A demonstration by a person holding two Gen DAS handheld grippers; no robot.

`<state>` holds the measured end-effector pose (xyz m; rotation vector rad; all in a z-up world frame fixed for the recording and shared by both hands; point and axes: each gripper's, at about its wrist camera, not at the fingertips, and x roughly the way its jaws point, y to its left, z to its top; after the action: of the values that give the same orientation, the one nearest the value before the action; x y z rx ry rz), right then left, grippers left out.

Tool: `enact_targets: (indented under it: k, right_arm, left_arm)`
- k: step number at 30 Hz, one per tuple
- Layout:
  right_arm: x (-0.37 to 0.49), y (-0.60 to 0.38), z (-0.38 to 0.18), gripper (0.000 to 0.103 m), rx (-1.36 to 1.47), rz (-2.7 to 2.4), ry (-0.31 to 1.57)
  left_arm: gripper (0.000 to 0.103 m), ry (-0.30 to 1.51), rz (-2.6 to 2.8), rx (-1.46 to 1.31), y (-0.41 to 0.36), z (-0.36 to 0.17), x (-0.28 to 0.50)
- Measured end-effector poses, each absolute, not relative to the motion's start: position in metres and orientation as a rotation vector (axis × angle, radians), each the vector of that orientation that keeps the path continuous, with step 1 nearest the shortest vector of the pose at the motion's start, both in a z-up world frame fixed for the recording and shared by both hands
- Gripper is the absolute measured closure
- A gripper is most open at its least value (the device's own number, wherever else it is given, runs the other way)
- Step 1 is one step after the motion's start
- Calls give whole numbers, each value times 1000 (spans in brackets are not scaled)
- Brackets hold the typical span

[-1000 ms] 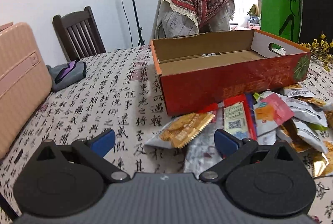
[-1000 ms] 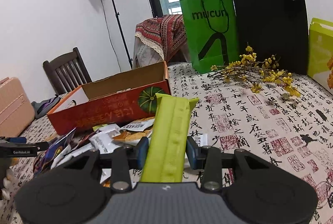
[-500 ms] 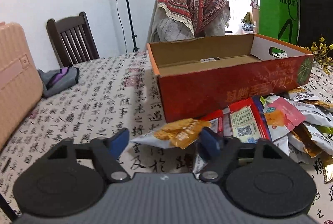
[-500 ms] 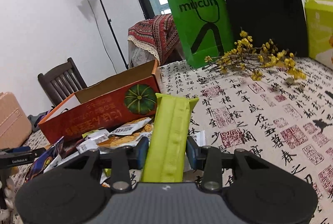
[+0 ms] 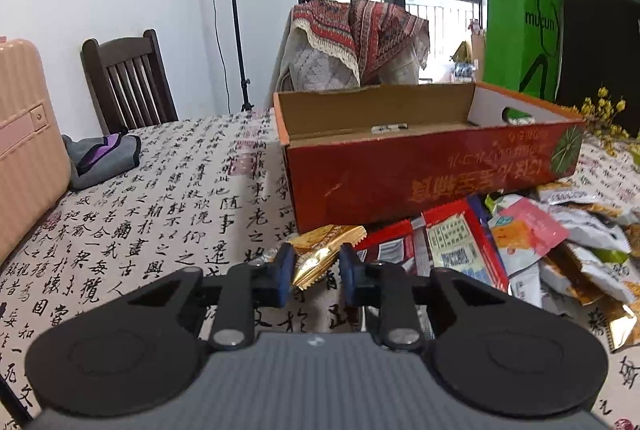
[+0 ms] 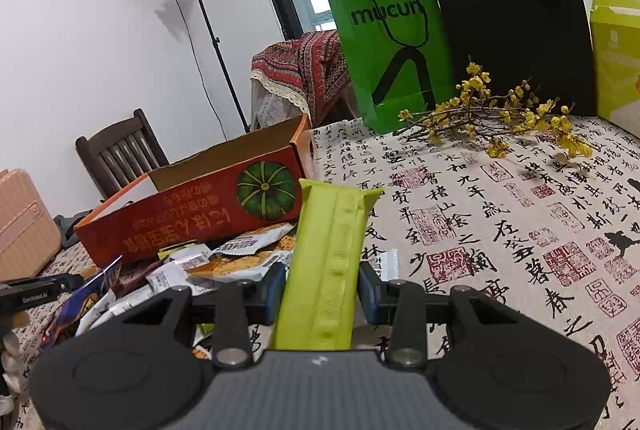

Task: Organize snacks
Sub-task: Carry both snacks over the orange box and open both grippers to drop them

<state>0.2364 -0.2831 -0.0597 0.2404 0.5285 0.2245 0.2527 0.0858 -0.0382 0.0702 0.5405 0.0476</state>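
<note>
An open red cardboard box [image 5: 432, 170] stands on the table, also in the right wrist view [image 6: 192, 206]. A pile of snack packets [image 5: 528, 242] lies in front of it. My left gripper [image 5: 314, 272] is shut on a gold snack packet [image 5: 324, 250] at the pile's left end. My right gripper [image 6: 322, 290] is shut on a long lime-green snack packet [image 6: 328, 258], held above the table to the right of the box and pile [image 6: 224, 262].
A green paper bag [image 6: 388, 46], a black bag [image 6: 508, 10] and yellow flower branches [image 6: 500, 114] stand behind the right side. A pink suitcase [image 5: 24, 142], a grey cloth [image 5: 100, 158] and a wooden chair [image 5: 128, 78] are at the left.
My left gripper moved forward and closed from wide open onto the gold packet. My right gripper kept its hold on the green packet and rose a little, tilting.
</note>
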Motion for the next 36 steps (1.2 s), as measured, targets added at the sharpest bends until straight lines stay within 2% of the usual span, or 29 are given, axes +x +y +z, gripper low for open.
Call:
enact_targets:
  k: [11, 21, 36]
  right_arm:
    - [236, -282, -55, 65, 233, 237, 525]
    - [230, -274, -28, 65, 222, 272, 487]
    - [281, -239, 25, 65, 239, 346, 455]
  left_arm:
    - [82, 454, 51, 40, 91, -6, 223]
    - [82, 352, 22, 23, 78, 37, 198]
    - [83, 320, -21, -14, 36, 75, 249]
